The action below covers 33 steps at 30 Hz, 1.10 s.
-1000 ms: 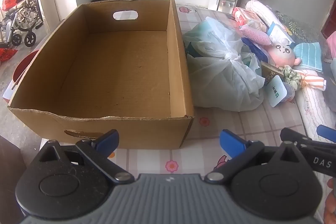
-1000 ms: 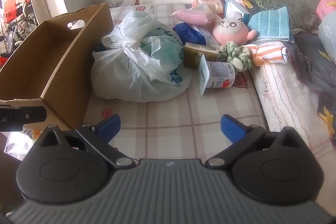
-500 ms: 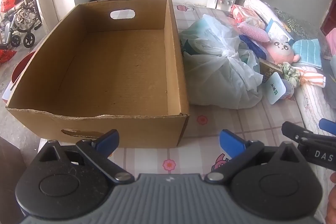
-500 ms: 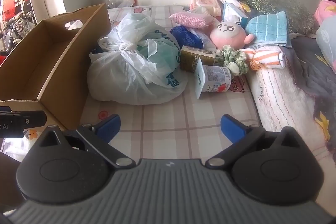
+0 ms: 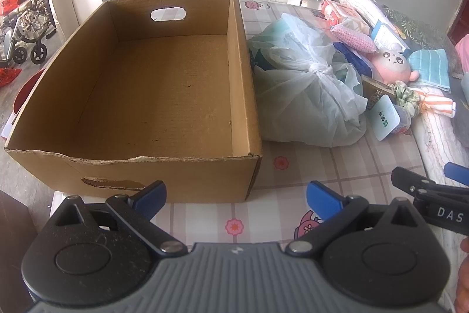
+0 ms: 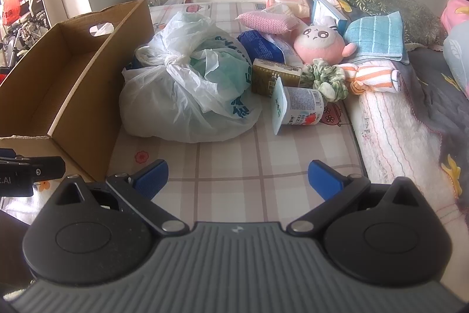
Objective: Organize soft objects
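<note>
Left tongs (image 5: 236, 194): spread, holding nothing, low over the checked bed sheet (image 5: 337, 166) just short of the box's near wall. Right tongs (image 6: 238, 176): spread, holding nothing, over bare sheet, well short of the pile. Box (image 5: 164, 96): open cardboard, nothing inside that I can see, near rim torn, its right wall just beside the tied plastic bag (image 6: 187, 87). Soft things, all beyond the bag on my right side: pink plush (image 6: 319, 44), green scrunchie (image 6: 325, 78), striped orange cloth (image 6: 372, 78), blue towel (image 6: 375, 38), pink knit pad (image 6: 266, 21). Among them lie a yogurt cup (image 6: 296, 109) on its side and a dark carton (image 6: 274, 75), touching each other. Open room: the strip of sheet between both tongs and the bag; a folded quilt (image 6: 390, 137) borders it on the right.
</note>
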### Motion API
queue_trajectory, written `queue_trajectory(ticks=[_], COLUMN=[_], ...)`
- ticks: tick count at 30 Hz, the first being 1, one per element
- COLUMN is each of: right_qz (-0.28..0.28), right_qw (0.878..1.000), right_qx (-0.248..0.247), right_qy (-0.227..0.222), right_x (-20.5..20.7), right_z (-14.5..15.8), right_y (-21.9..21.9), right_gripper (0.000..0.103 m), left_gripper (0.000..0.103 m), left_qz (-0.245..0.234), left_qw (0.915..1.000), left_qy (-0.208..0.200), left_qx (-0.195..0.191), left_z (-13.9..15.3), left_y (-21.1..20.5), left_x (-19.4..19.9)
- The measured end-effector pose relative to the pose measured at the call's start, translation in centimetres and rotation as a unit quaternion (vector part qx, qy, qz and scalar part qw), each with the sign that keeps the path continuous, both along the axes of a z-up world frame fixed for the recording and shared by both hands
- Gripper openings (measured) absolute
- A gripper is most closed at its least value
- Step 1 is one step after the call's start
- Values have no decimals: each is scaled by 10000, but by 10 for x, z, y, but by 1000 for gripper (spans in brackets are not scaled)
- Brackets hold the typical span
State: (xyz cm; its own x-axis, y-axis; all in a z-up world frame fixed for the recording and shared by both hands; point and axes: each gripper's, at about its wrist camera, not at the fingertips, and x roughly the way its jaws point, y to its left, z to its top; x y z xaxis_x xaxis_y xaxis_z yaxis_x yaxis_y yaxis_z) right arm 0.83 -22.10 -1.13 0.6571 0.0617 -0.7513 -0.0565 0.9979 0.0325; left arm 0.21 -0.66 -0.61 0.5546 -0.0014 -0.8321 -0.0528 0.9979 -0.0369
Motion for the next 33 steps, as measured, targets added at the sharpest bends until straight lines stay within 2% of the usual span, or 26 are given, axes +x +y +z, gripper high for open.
queue_trajectory(ticks=[33], right_qz=[64], right_qw=[9999], right_qx=[13], right_qy=[112], right_x=[11], right_z=[-5], right_y=[6], right_gripper=[102], left_gripper=[102], left_qz=[2], left_qw=[9999], left_qy=[135], left_qx=[8], left_z=[-8], left_y=[3], left_x=[6])
